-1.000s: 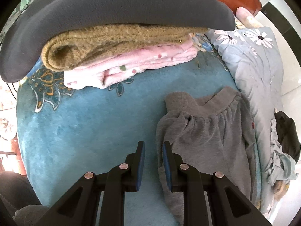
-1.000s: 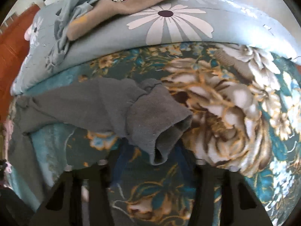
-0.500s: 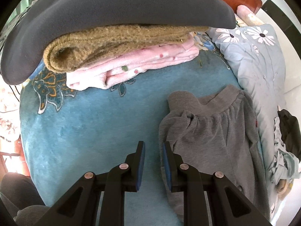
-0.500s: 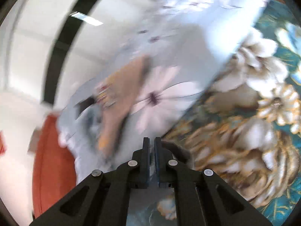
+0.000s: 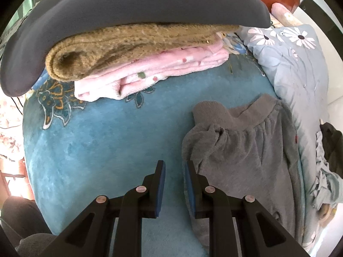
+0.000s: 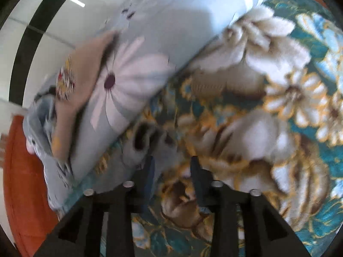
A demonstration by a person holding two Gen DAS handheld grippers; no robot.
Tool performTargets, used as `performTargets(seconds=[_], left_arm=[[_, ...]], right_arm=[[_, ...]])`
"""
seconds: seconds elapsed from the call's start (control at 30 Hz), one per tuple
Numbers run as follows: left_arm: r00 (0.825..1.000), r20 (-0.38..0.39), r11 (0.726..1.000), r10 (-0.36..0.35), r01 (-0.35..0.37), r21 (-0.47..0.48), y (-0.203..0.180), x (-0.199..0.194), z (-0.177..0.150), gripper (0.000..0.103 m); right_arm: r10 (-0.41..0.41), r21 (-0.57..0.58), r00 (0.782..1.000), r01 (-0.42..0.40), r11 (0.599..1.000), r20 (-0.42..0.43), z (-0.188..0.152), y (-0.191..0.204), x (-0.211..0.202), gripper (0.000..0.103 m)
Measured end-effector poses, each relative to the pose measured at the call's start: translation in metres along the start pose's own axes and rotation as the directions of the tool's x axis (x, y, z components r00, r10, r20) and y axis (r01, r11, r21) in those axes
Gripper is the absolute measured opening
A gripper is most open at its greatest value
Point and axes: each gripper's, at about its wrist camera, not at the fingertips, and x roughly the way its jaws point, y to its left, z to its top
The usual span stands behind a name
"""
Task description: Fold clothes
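Observation:
Grey sweatpants (image 5: pixel 246 150) lie crumpled on the blue plush blanket (image 5: pixel 103 145), waistband toward the far side. My left gripper (image 5: pixel 174 165) hovers low at their left edge, open, with only blanket between its blue pads; the right finger (image 5: pixel 189 175) sits against the grey cloth. The right wrist view is blurred and tilted. A grey cuff of the pants (image 6: pixel 145 137) lies just ahead of my right gripper (image 6: pixel 172 162), which is open over the flowered part of the blanket (image 6: pixel 268 128). Its left finger (image 6: pixel 150 171) is beside the grey cloth.
A stack of folded clothes stands at the back: dark grey (image 5: pixel 128 10) on top, brown knit (image 5: pixel 128 45), pink (image 5: pixel 154 72). A pale blue daisy quilt (image 5: pixel 300 64) (image 6: pixel 133 75) borders the right, with loose garments (image 5: pixel 328 160) and a tan one (image 6: pixel 85 68) on it.
The right gripper swung up and rolled, was shut half a second ago, and now stands open near the grey cuff. The left gripper has barely moved.

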Motion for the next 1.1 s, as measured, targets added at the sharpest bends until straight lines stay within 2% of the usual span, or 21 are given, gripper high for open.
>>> performTargets(seconds=[0.2,0.23,0.27,0.3,0.33,0.37,0.4,0.47,0.73,0.9,1.03,1.1], left_arm=[[1.0,-0.008,1.0,0.001,-0.001,-0.017,0.004,0.001,0.0,0.022],[1.0,-0.01,1.0,-0.001,0.001,-0.024,0.005,0.002,0.0,0.022],[1.0,-0.013,1.0,-0.003,0.003,-0.03,0.005,0.002,0.0,0.022],[1.0,-0.015,0.999,-0.006,0.005,-0.034,0.006,0.002,0.0,0.022],[1.0,-0.016,0.999,-0.009,0.008,-0.037,0.006,0.002,0.001,0.022],[1.0,-0.015,0.999,-0.011,0.011,-0.038,0.007,0.002,0.001,0.022],[1.0,-0.015,0.999,-0.014,0.013,-0.039,0.007,0.002,0.001,0.022],[1.0,-0.017,0.999,-0.021,0.02,-0.044,0.008,0.003,0.002,0.022],[0.997,-0.053,0.998,-0.049,0.046,-0.053,0.005,0.013,0.003,0.022],[0.991,-0.08,0.987,-0.105,0.095,-0.127,0.02,0.017,0.008,0.022],[0.988,-0.08,0.977,-0.129,0.113,-0.181,0.036,0.016,0.011,0.027],[0.985,-0.076,0.968,-0.155,0.136,-0.212,0.041,0.016,0.011,0.03]], right_arm=[[0.041,0.071,0.999,-0.043,0.997,0.019,-0.004,0.005,0.022,0.037],[0.042,0.075,0.999,-0.044,0.996,0.021,-0.004,0.007,0.022,0.034],[0.035,0.077,0.999,-0.036,0.996,0.02,-0.004,0.012,0.023,0.026],[0.04,0.074,0.999,-0.041,0.996,0.018,-0.005,0.017,0.022,0.007],[0.044,0.072,0.999,-0.045,0.996,0.017,-0.005,0.023,0.021,0.007],[0.065,0.062,0.998,-0.066,0.996,0.025,-0.005,0.03,0.016,0.007],[0.126,0.031,0.99,-0.128,0.991,0.057,-0.004,0.04,0.001,0.007],[0.227,-0.024,0.968,-0.226,0.974,0.107,-0.002,0.057,-0.024,0.007],[0.096,0.051,0.991,-0.101,0.994,0.096,-0.008,0.029,-0.015,0.007],[0.021,0.096,0.996,-0.029,0.995,0.084,-0.01,0.013,-0.011,0.007],[0.039,0.038,0.993,-0.043,0.998,0.115,0.0,0.041,-0.028,0.007],[-0.011,0.028,0.994,0.008,1.0,0.112,0.003,0.046,-0.029,0.007]])
